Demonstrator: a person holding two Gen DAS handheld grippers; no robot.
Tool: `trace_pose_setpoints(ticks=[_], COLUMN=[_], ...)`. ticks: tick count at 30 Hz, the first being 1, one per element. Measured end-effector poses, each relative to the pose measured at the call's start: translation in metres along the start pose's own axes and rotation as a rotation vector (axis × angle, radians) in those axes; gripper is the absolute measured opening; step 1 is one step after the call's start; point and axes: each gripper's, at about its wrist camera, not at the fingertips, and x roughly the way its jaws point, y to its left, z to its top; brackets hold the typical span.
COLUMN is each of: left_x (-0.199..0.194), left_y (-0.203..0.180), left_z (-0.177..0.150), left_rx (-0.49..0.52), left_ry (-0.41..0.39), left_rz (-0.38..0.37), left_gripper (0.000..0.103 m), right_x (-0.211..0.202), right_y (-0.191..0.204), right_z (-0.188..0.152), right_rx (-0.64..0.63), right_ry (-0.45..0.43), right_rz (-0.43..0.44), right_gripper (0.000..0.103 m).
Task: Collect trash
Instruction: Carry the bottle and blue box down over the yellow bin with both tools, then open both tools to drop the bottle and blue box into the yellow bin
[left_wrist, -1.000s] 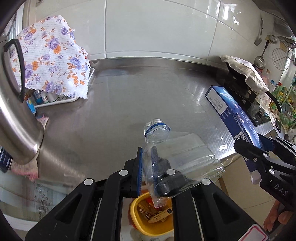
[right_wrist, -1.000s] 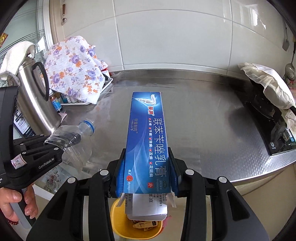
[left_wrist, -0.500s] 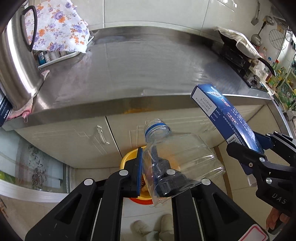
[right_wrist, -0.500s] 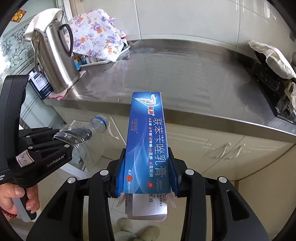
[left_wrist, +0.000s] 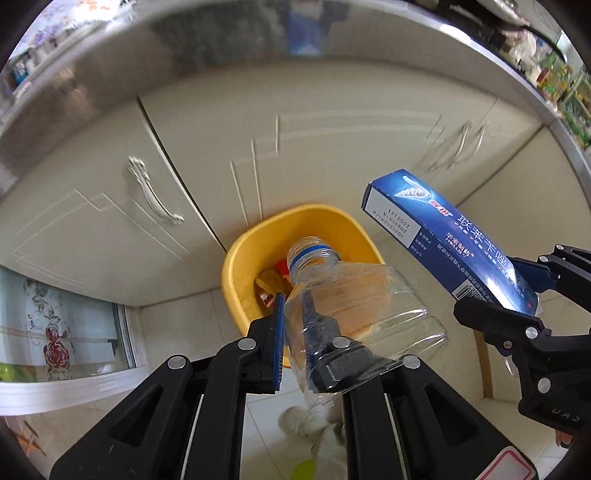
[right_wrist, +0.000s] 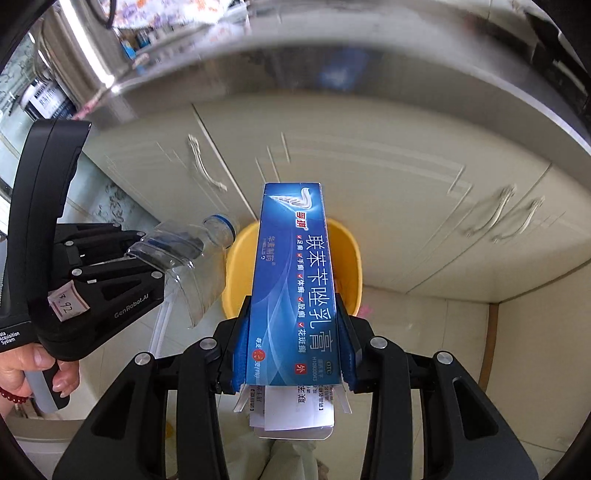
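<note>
The left hand-held gripper (left_wrist: 301, 341) is clenched on a clear, flattened plastic bottle (left_wrist: 354, 295), gripped at its crushed base, with the open blue-ringed neck pointing forward and down. That neck hangs above the yellow bin (left_wrist: 240, 258), which stands on the floor against the cream cabinet doors (left_wrist: 110, 206) and already holds some orange and red scraps. In the right wrist view the same bottle (right_wrist: 184, 254) juts from the left hand-held gripper (right_wrist: 147, 258) just left of the bin (right_wrist: 347, 251).

The right hand-held gripper (right_wrist: 295, 354) is clenched on a long blue carton (right_wrist: 295, 280) printed with white Chinese characters, pinched across its near end between the blue pads (right_wrist: 240, 354); a white leaflet sticks out of the open flap behind them. The carton's far end points over the bin's rim. From the left wrist view the carton (left_wrist: 443, 236) slants in at the right, near the bottle without touching it.

Above the doors runs the steel edge of the worktop (right_wrist: 332, 66), blurred.
</note>
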Motion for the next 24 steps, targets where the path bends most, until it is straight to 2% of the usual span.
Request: trace_pose_setpoints(ticks=[6,12,18,24], left_x=[0.058,0.104,0.121,0.128], left_y=[0.003,0.006,0.010,0.016], left_z=[-0.007,-0.006,-0.002,0.001], left_rx=[0.013,-0.007,-0.033,-0.052], left_ry=[0.095,0.178,0.205,0.221], left_rz=[-0.007,-0.026,-0.025,-0.022], left_gripper=[0.010,0.010,0.010,0.010], right_x=[0.060,0.109,0.144,0.168], right_y=[-0.014,-0.023,-0.030,-0.035], right_z=[-0.010,0.000,0.011,0.017], right_rx=[0.038,0.065,0.095,0.101], right_ry=[0.121,0.219,0.288,0.322], right_rz=[-0.003,0.005,0.013,0.023], right_gripper=[0.042,0.042,0.042,0.042])
